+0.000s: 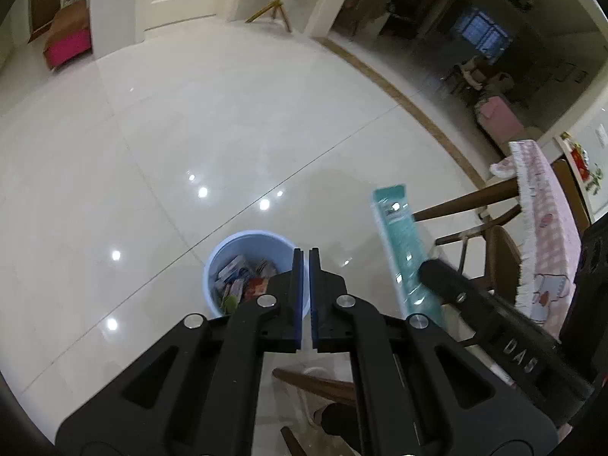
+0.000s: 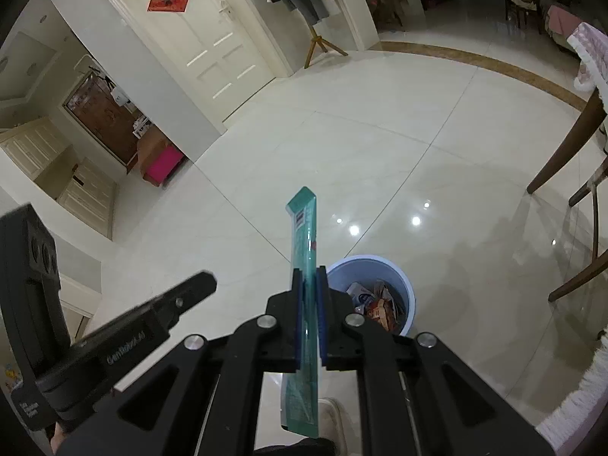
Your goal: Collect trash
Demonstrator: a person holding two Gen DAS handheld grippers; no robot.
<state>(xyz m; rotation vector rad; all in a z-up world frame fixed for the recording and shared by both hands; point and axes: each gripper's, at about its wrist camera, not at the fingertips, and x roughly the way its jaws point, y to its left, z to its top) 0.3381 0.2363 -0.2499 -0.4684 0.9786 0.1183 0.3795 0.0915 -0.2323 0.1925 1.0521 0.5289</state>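
Left gripper (image 1: 306,262): matte black plastic linkage arms with triangular cut-outs, four round silver screws (image 1: 266,300) at the pivots, two flat fingers (image 1: 297,285) lined with blue pads. Right gripper (image 2: 309,279): same black frame, silver screws, blue-lined fingers. White lettering on the black bodies: "DAS" on the right unit in the left view, "GenRobot.AI" on the left unit in the right view.
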